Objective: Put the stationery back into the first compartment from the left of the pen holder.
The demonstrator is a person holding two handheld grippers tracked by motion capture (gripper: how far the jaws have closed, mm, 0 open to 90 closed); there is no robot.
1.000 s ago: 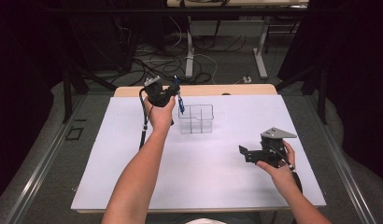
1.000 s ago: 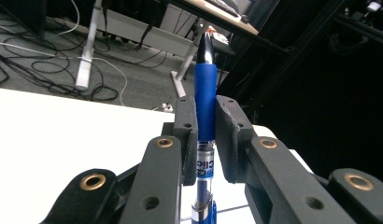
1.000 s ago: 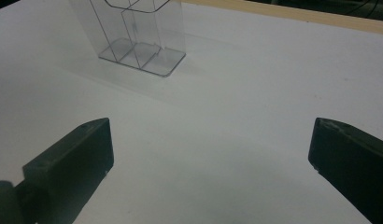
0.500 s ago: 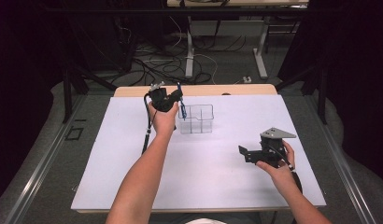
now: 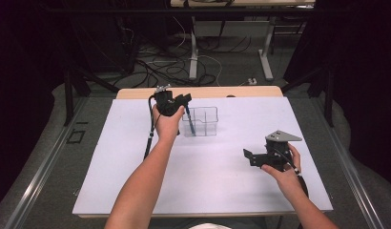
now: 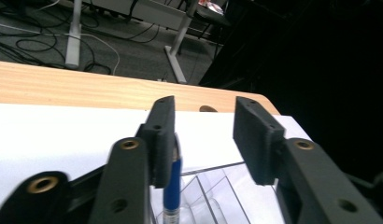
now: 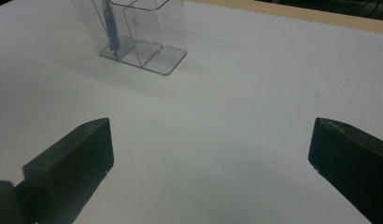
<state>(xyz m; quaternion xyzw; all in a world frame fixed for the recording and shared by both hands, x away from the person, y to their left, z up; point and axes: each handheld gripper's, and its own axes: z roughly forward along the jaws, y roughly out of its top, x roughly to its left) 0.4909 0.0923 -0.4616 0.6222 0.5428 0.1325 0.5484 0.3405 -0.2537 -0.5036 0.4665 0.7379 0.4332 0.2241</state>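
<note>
Two hand-held grippers: my left hand-held gripper [image 5: 184, 101], just opened, stands over the organizer [image 5: 200, 121] near the far table [image 5: 112, 181] edge, pen [image 5: 189, 123] released; my right hand-held gripper [image 5: 249, 156] is spread over open table.

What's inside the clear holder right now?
One blue pen stands tilted in an end compartment of the clear holder; the other compartments look empty. From the high view, the left hand-held gripper covers the pen's top.

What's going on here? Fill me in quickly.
A person is dropping a blue pen into a clear plastic organizer on the white table. The left gripper hangs over the organizer; its jaws have just been opening, and the pen stands in a compartment beside one pad, no longer pinched. The right gripper waits open and empty over the table.
</note>
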